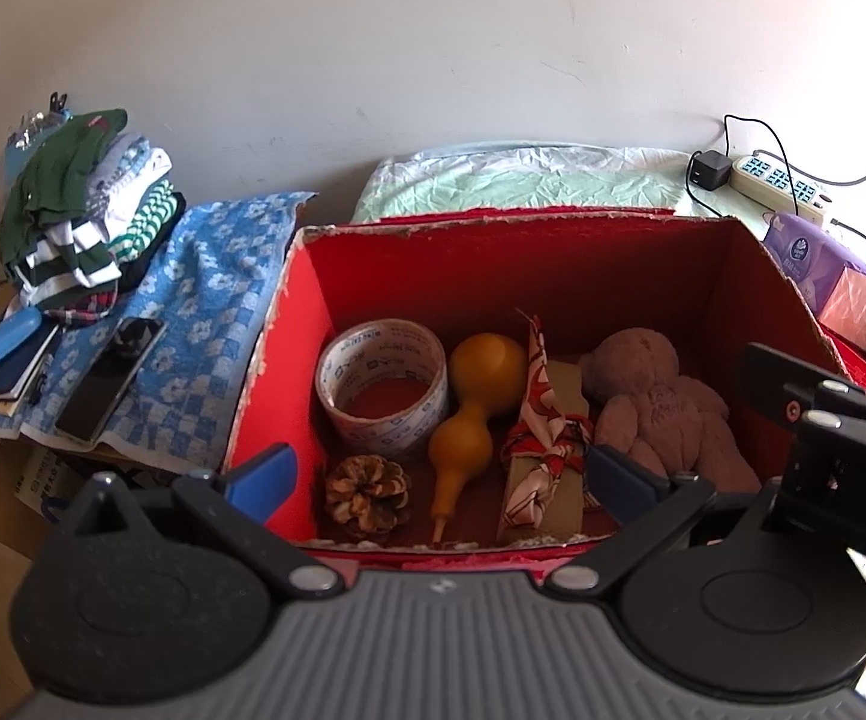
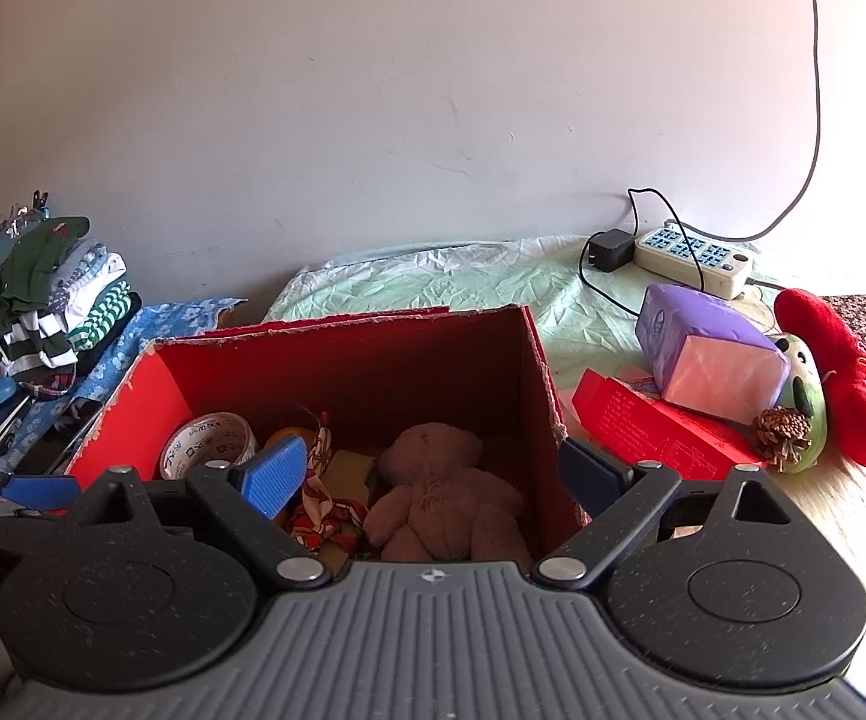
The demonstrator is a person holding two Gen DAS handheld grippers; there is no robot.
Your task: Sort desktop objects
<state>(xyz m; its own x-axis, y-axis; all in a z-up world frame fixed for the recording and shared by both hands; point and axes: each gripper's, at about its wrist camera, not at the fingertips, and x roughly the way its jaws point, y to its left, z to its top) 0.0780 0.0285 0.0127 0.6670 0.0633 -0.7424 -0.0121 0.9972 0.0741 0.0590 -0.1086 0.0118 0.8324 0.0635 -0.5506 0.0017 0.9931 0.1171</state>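
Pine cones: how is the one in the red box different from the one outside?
The pine cone in the box sits beside the tape roll; the pine cone outside leans on a green toy. The boxed one is shaded, the outside one sunlit. Both are brown and scaly.

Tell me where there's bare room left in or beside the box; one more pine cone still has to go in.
Inside the red box, the back strip behind the tape roll, gourd and teddy is bare. The front row is packed. Outside, the green cloth behind the box is free; the right side is crowded by tissue pack and pine cone.
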